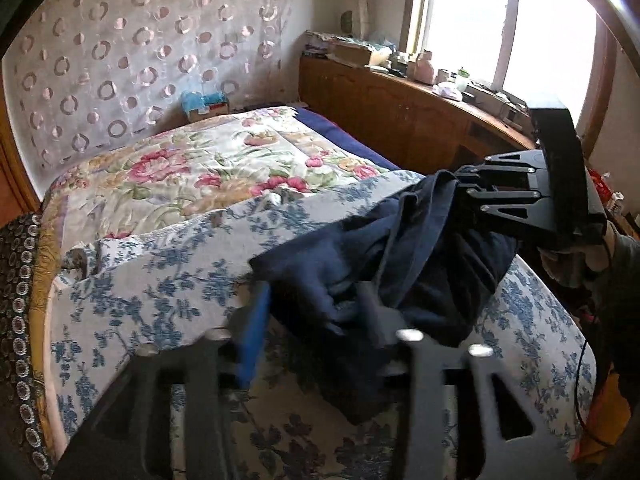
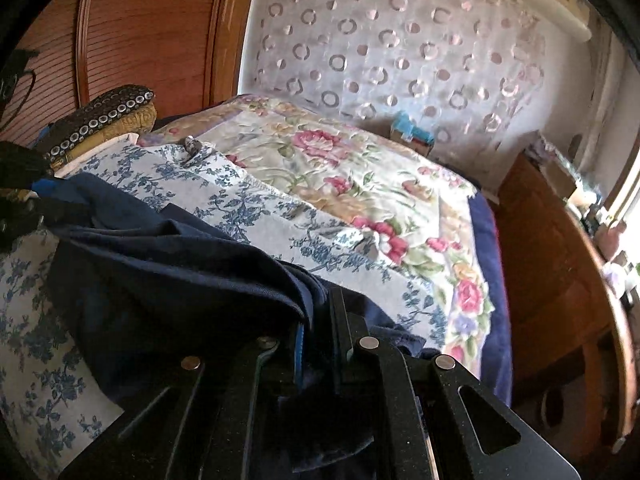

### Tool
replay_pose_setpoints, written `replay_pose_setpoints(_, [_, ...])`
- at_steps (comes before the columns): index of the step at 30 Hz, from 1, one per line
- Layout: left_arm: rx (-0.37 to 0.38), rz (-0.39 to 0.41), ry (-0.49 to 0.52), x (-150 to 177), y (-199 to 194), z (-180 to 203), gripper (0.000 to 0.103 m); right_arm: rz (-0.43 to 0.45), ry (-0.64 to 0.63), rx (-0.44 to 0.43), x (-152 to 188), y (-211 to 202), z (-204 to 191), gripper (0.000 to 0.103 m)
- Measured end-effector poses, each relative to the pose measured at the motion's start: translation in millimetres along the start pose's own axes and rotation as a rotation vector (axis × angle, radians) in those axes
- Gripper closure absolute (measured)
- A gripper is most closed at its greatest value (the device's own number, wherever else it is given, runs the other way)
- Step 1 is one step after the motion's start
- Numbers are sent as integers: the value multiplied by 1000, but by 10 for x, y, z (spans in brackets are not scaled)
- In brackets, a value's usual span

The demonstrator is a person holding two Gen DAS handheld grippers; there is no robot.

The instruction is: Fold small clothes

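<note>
A dark navy garment (image 1: pixel 404 264) lies bunched on the blue-flowered bed cover (image 1: pixel 160 280). My left gripper (image 1: pixel 316 320) stands open around the garment's near left edge, its blue-padded finger (image 1: pixel 252 340) beside the cloth. My right gripper (image 1: pixel 460 192) is seen from the left wrist view at the right, shut on the garment's far corner and lifting it. In the right wrist view the right gripper (image 2: pixel 320 320) pinches a fold of the navy garment (image 2: pixel 180 272), which stretches left toward the left gripper (image 2: pixel 36 200).
A pink-flowered quilt (image 1: pixel 208 164) covers the far half of the bed. A wooden cabinet (image 1: pixel 400 120) with clutter runs under the window at the right. A dark patterned cushion (image 2: pixel 100 116) lies at the bed's left by a wooden wardrobe (image 2: pixel 140 32).
</note>
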State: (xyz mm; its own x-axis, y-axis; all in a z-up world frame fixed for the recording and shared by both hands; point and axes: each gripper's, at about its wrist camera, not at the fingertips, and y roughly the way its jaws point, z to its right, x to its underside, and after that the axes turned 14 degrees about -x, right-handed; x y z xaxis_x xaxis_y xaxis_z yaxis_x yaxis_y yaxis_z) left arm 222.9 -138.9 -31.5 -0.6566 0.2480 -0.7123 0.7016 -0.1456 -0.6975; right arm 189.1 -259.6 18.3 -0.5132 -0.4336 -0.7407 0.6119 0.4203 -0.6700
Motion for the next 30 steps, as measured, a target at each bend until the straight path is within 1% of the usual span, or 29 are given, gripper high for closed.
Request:
replay_pose_setpoints(1, [2,3,-4,-3,-23,-3,45,-2,10,-9,-15,-11,50,94])
replay_pose_setpoints(3, [10,10,-15,0,-60,-73,36,-6,29,-23,-50,18,128,90])
replay_pose_setpoints(5, [5,12,-17,-6,-85,-110,35,-3,48,-22,-144,23,257,82])
replay_pose_setpoints(6, [5,13,-19,-11,-97,-120,35,0,52,-21,-193,9,287,80])
replay_pose_setpoints(8, [5,17,-16,-9,-105,-136,35,19,46,-13,-282,-40,339,67])
replay_pose_setpoints(10, [-3,13,-12,-17,-71,-140,35,34,43,7,-376,-75,381,62])
replay_pose_setpoints(12, [0,1,-5,-17,-22,-124,34,42,33,47,-481,-126,423,62])
replay_pose_setpoints(15, [-2,-18,9,-15,82,-99,34,60,51,188,-631,-187,565,62])
replay_pose_setpoints(16, [-2,-25,11,-13,121,-94,34,66,73,217,-661,-216,630,62])
replay_pose_setpoints(17, [1,-39,11,-13,182,-90,34,73,104,216,-673,-255,690,62])
replay_pose_setpoints(18, [1,-46,12,-9,207,-92,34,82,127,193,-668,-295,720,62])
replay_pose_setpoints(20, [-14,-58,18,-21,305,-104,34,98,137,152,-606,-373,707,62])
replay_pose_setpoints(22, [-23,-74,17,-42,413,-128,34,95,146,140,-499,-410,661,62])
replay_pose_setpoints(24, [-22,-89,10,-66,506,-144,34,90,166,101,-343,-443,600,55])
replay_pose_setpoints(26, [-25,-107,11,-88,621,-155,34,90,194,69,-186,-495,593,42])
replay_pose_setpoints(28, [-16,-120,12,-115,721,-147,34,54,226,38,-39,-465,594,39])
replay_pose_setpoints(30, [-8,-137,5,-142,813,-141,34,19,242,39,87,-442,668,38])
